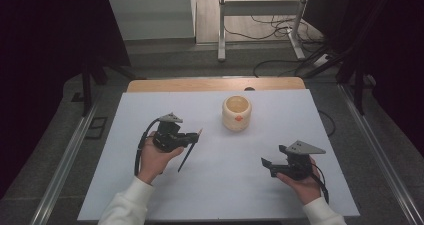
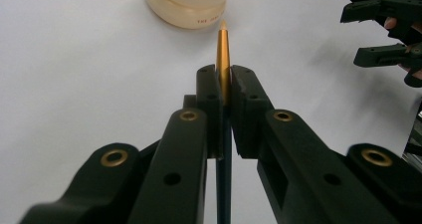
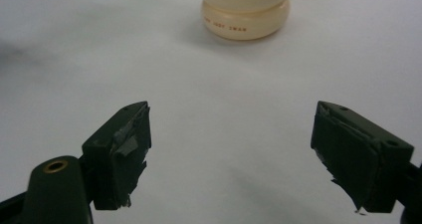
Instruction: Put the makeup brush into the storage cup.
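The left tool (image 1: 192, 137) is clamped on a slim dark pencil-like stick with a gold-orange pointed tip (image 2: 222, 59); in the left gripper view the two black jaws press flat against the stick's sides, the tip reaching out ahead of them and the dark shaft running back beneath them. In the high view the stick hangs tilted from that tool, its lower end slanting back toward the person's left hand (image 1: 155, 157) above the white counter (image 1: 225, 195). Straight ahead of the left tool's jaws, beyond the stick's tip and apart from it, stands a squat cream-coloured round ceramic pot with an open top and a small orange mark on its side (image 1: 236, 113). The right tool (image 1: 269, 167) is held in the person's right hand (image 1: 302, 185), with its jaws spread wide and nothing between them; in the right gripper view only bare counter lies between the taped pads (image 3: 130, 139), and the cream pot sits well ahead of them.
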`<state>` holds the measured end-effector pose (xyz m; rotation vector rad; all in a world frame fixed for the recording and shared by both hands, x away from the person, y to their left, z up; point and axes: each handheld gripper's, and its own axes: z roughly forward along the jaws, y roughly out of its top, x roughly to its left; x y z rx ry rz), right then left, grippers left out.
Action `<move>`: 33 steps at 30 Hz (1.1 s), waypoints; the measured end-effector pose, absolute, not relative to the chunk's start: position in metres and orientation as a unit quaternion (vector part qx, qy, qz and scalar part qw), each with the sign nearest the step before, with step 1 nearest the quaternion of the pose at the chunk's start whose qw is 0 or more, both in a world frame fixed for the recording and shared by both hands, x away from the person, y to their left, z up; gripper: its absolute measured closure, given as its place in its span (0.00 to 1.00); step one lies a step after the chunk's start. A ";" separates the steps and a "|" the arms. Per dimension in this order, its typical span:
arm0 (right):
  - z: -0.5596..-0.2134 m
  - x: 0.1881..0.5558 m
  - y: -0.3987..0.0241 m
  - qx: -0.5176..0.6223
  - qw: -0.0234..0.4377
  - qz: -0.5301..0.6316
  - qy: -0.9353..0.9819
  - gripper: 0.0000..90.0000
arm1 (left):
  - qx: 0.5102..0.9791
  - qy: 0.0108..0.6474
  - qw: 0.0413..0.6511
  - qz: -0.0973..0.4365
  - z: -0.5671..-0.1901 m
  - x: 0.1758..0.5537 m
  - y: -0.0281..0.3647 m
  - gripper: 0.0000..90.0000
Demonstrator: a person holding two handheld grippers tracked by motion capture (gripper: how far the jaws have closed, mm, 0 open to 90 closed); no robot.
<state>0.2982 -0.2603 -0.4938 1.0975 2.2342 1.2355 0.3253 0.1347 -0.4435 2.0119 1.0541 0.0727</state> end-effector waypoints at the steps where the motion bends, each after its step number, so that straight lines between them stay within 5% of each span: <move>1: -0.494 0.298 -0.259 0.387 0.177 0.439 0.791 0.19 | 0.804 0.420 0.421 0.029 -0.444 0.325 0.134 0.93; 33: -0.496 0.298 -0.213 0.353 0.136 0.458 0.804 0.20 | 0.809 0.409 0.422 0.024 -0.446 0.325 0.117 0.93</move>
